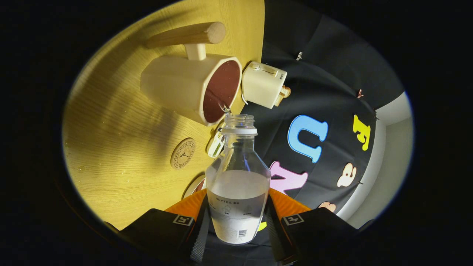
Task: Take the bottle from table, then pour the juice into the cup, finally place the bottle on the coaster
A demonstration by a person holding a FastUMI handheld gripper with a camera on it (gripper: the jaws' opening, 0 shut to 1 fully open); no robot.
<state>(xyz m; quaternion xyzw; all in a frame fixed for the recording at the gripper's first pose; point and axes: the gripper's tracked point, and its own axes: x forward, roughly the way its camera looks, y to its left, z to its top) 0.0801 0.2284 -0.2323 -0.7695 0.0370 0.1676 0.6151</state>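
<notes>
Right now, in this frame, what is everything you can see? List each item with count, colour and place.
bottle: 1, clear with pale liquid, uncapped, between the gripper's fingers, mouth at the cup's rim
cup: 1, cream outside, dark reddish-brown inside, on the table just beyond the bottle's mouth
wooden handle: 1, light wood, joined to the cup's side
coaster: 1, round, light wood with a printed mark, on the table beside the bottle's neck
toaster-like box: 1, cream, at the table's edge beside the cup
small white and green item: 1, behind the bottle's neck; too hidden to identify
table: 1, light wood
gripper: 1, fingers pressed on the bottle's lower body, one each side
</notes>
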